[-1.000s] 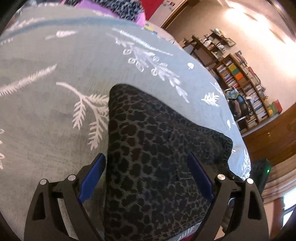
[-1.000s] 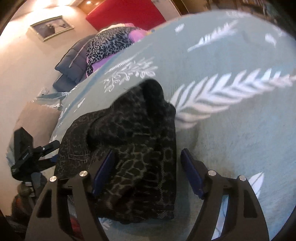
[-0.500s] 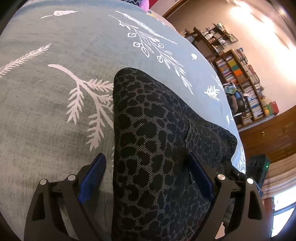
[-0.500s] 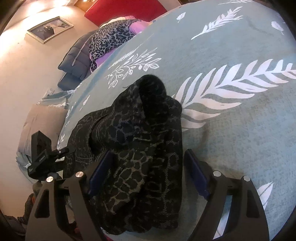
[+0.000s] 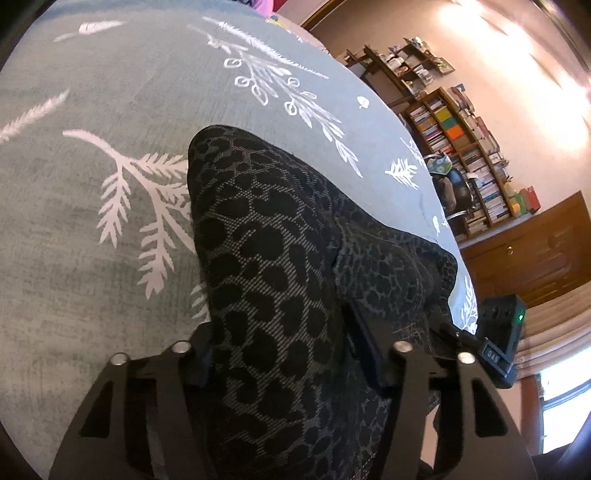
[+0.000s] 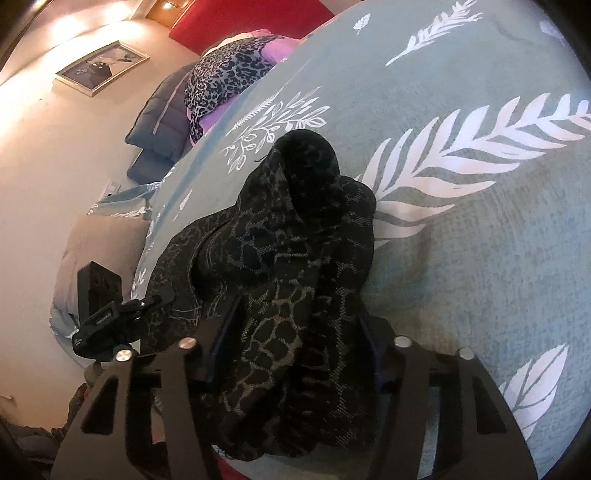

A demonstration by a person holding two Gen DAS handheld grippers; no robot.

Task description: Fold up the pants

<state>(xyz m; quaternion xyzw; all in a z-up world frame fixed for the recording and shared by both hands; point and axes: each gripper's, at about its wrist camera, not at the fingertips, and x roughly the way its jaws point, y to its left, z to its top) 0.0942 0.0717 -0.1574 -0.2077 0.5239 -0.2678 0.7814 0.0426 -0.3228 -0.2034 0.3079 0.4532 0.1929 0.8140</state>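
Now both tongs are closing on the leopard-print pants (image 5: 273, 280): left gripper (image 5: 279, 354) and right gripper (image 6: 291, 350) pinch cloth at the bedspread's (image 5: 92, 122) near edge, its length running away toward the middle.

This is a lived-in bedroom in a home. A bed (image 5: 110, 229) covered by a grey-green spread printed with white ferns and leaves fills most of both views. In the upper left of the right wrist view, a dark quilted jacket (image 6: 159, 122) and leopard-print and purple clothes (image 6: 229, 74) lie heaped beside a red headboard (image 6: 251, 18), with a framed picture (image 6: 101, 68) on the pale wall. In the upper right of the left wrist view stand wooden bookshelves (image 5: 465, 147) crammed with books, a wooden dresser (image 5: 528, 251) and a dark chair (image 5: 452, 192).
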